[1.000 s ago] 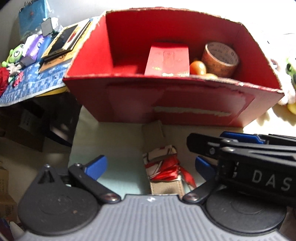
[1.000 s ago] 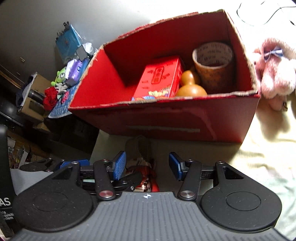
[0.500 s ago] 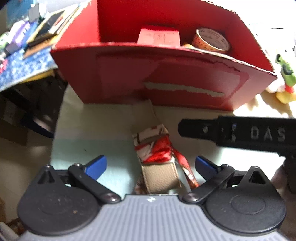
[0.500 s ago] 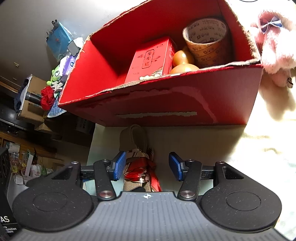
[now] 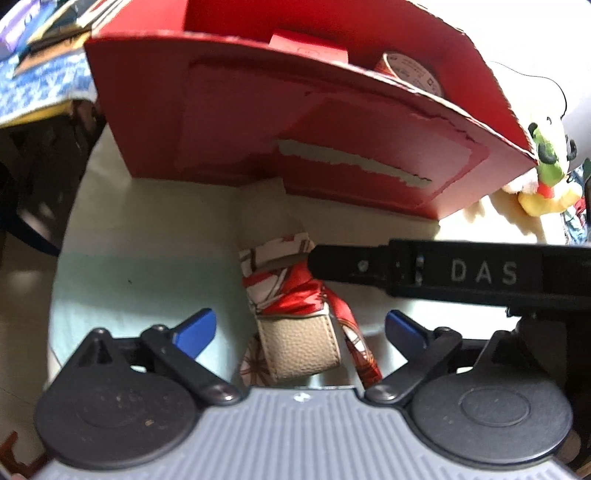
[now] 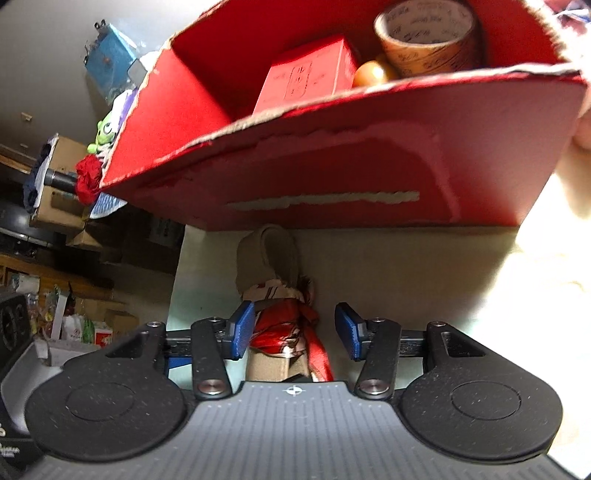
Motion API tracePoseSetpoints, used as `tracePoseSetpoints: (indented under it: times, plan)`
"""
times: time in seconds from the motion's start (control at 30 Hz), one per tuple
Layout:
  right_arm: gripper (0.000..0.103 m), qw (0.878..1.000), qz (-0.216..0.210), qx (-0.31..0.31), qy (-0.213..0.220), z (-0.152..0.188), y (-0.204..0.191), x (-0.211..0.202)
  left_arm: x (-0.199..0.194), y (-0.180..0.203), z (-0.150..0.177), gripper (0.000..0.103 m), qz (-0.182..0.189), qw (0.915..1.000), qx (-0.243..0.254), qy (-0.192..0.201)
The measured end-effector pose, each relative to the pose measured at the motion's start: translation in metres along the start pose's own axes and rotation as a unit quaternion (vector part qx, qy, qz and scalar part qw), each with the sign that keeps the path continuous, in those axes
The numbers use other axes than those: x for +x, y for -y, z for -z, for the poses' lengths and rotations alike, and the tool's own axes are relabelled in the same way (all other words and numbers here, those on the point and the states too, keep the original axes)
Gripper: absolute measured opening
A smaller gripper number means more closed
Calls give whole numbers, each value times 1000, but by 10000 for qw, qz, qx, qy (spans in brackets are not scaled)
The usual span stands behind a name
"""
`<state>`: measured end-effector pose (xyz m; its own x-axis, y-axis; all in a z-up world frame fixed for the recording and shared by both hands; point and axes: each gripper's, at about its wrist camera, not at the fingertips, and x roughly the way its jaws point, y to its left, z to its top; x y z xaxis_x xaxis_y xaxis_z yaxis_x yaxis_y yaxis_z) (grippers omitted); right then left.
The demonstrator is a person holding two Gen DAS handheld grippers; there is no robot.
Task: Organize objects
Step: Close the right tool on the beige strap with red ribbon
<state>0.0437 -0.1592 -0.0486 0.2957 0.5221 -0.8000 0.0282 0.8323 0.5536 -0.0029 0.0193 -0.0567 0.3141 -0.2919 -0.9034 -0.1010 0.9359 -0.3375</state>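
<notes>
A beige leather strap wrapped in a red-and-white scarf (image 5: 291, 306) lies on the pale table in front of a red cardboard box (image 5: 295, 122). My left gripper (image 5: 299, 328) is open, its blue pads on either side of the strap's near end. My right gripper (image 6: 293, 330) is open and low over the strap (image 6: 284, 317), which lies between its fingers; the left pad (image 6: 240, 330) is close against the scarf. The right gripper's black body (image 5: 443, 271) crosses the left wrist view from the right. The box (image 6: 351, 155) holds a small red carton (image 6: 306, 85), a tape roll (image 6: 424, 33) and an orange ball (image 6: 371, 72).
A green and yellow plush toy (image 5: 546, 173) sits right of the box. A blue patterned mat with books (image 5: 33, 81) lies to the left. The table's left edge (image 6: 175, 284) drops to a cluttered floor with cardboard boxes (image 6: 55, 206).
Both grippers have dropped lower and closer to the strap and the box front. The right gripper's pads now straddle the scarf-wrapped part. Both stay open.
</notes>
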Motion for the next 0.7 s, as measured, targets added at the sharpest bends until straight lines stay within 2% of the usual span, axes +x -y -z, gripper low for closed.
tracePoseSetpoints:
  times: [0.07,0.13,0.27,0.33,0.57,0.7]
  plan:
    - [52,10000,-13,-34,-82,0,-2,4,3,-1,-1,91,38,10000,-27,-27]
    - [52,9999,8,-52,-133,0,-3,8,7,-3,-1,83,54,10000,1,-74]
    - [52,9996,42,-74,-252,0,-4,15,15,-4,-2,76,60,9999,43,-154]
    - [47,9993,9,-77,-353,0,-5,20,19,-6,-5,74,86,9998,79,-181]
    - [42,9986,-59,-187,-488,-4,-7,24,22,-5,-9,65,-18,9995,288,-132]
    - [33,9978,-148,-301,-580,-4,-7,23,22,-5,-9,61,-43,9992,382,-114]
